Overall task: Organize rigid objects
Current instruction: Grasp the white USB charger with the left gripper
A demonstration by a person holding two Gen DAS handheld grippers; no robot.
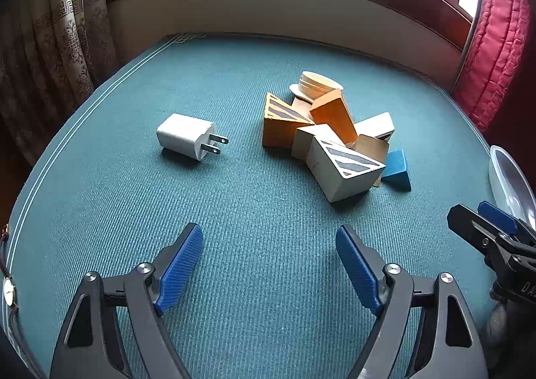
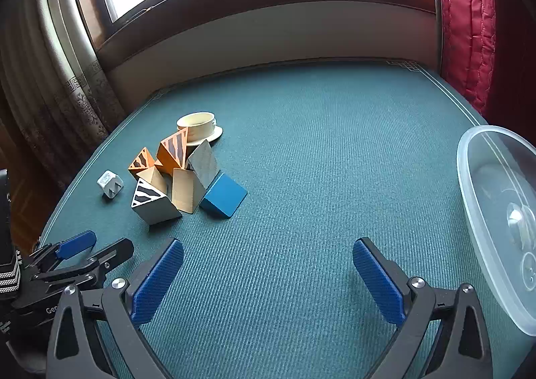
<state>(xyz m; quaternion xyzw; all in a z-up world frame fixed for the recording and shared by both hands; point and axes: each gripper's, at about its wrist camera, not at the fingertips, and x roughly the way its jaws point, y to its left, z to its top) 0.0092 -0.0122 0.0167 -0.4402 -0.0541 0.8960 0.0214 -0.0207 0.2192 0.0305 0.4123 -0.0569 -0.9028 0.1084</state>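
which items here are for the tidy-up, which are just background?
Job: wooden blocks, blue block, wooden cup, white charger, clear plastic container.
Background: curtains, red quilted fabric, green table cover.

- The pile of blocks (image 1: 328,141) lies on the counter (image 1: 234,211), toward its far side.
- The charger (image 1: 187,136) lies on the counter left of the pile, apart from it, prongs toward the blocks.
- The round lid (image 1: 316,84) sits behind the pile, touching it.
- The wedge block (image 1: 398,169) rests at the pile's right near edge.
- The clear container (image 2: 495,211) stands at the counter's right edge, well apart from the pile.
- The left gripper (image 1: 269,245) and right gripper (image 2: 268,261) hang over the counter's bare near part, the left one beside the right one's left.
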